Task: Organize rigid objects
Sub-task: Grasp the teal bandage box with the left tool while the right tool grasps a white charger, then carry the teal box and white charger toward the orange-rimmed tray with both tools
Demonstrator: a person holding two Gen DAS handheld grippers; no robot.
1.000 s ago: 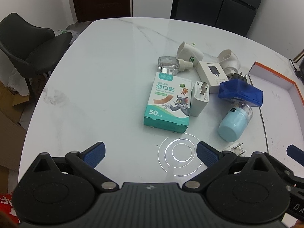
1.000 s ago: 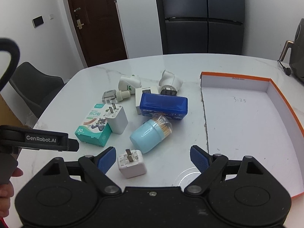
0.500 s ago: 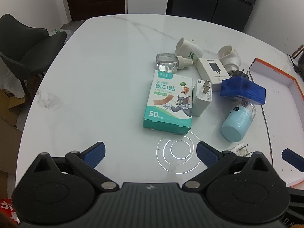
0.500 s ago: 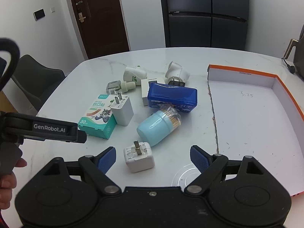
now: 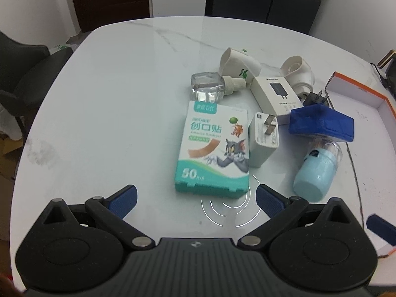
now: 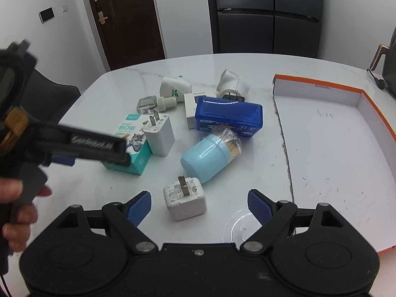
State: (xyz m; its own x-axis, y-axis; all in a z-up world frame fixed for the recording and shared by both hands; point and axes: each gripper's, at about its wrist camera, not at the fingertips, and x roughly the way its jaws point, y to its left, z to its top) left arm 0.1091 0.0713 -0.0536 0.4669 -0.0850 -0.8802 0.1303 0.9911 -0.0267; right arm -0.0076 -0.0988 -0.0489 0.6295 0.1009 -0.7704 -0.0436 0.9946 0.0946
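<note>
A heap of small items lies on the white marble table [image 5: 111,113]. The teal bandage box [image 5: 214,148] lies flat, its near edge just ahead of my open left gripper [image 5: 195,198]. Beside the box stands a tall white charger [image 5: 263,141]. A small white charger [image 6: 184,198] lies prongs-up between the fingers of my open right gripper [image 6: 199,205], untouched. Beyond it a light-blue toothpick holder [image 6: 208,157] lies on its side against a blue box [image 6: 229,118]. The orange-rimmed white tray [image 6: 319,86] sits to the right.
A clear bottle [image 5: 206,89], two white plug-in devices [image 5: 241,64] [image 5: 298,71] and a white adapter box [image 5: 277,96] lie at the back of the heap. A dark chair [image 5: 27,79] stands at the left. A hand [image 6: 14,212] holds the left gripper's handle.
Both grippers moved forward toward the heap. The bandage box is now close to the left fingers, and the small charger now lies between the right fingers. Both grippers stayed open.
</note>
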